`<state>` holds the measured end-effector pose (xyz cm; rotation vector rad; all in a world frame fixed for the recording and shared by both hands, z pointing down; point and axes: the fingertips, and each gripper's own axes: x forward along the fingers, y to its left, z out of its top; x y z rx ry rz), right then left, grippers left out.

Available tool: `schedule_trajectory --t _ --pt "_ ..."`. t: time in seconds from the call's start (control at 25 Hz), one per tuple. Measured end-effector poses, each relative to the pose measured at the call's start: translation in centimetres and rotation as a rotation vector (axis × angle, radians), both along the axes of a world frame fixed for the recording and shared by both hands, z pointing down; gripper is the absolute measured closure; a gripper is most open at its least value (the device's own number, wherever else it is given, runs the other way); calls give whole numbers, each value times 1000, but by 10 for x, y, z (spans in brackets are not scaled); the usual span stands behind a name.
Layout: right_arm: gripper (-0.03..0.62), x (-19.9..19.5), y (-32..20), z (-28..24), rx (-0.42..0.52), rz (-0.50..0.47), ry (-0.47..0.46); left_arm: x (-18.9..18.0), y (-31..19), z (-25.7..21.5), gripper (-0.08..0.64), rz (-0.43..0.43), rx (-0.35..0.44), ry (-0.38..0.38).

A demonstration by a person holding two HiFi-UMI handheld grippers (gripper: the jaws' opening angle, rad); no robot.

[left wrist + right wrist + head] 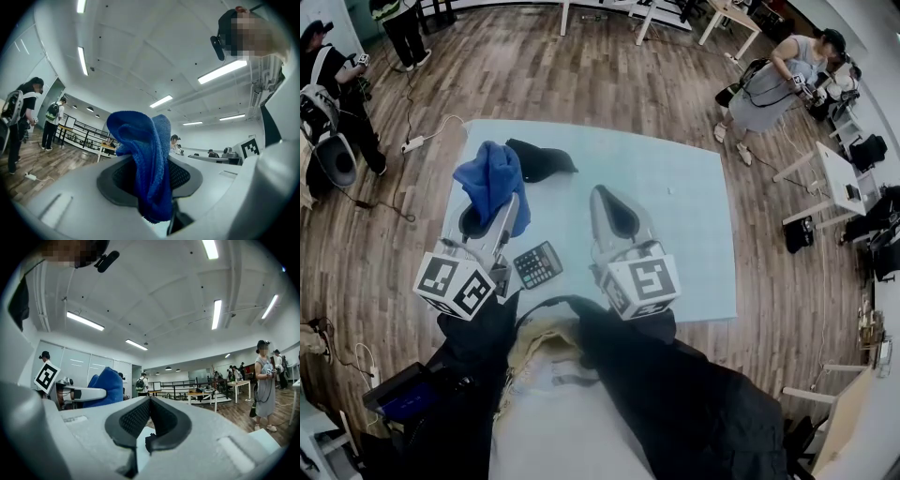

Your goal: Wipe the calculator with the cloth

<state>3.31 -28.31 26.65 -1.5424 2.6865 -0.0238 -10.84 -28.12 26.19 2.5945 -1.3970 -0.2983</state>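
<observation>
Left tool [508, 208] clamped the blue cloth [490, 178] just beyond the calculator [538, 264], likely poised for wiping; right tool [605, 202], jaws together and empty, hovered right of the calculator, which lay flat on the table [675, 216].

No legible writing anywhere. The calculator [538, 264] on the bench [694, 225] has keys and a display too small to read. The left marker cube [455, 284] and right marker cube [642, 284] bear only black-and-white square patterns.
</observation>
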Motion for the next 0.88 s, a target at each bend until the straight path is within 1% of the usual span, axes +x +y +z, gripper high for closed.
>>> schedule_trajectory --t 0.28,0.64,0.88 --pt "591 4 3 -1 -1 11 6 5 2 -3 410 14 13 -19" --pt "591 7 4 1 -8 17 13 12 3 -2 410 26 8 -55" --pt "591 7 4 2 -10 19 11 15 3 -5 410 46 17 -34"
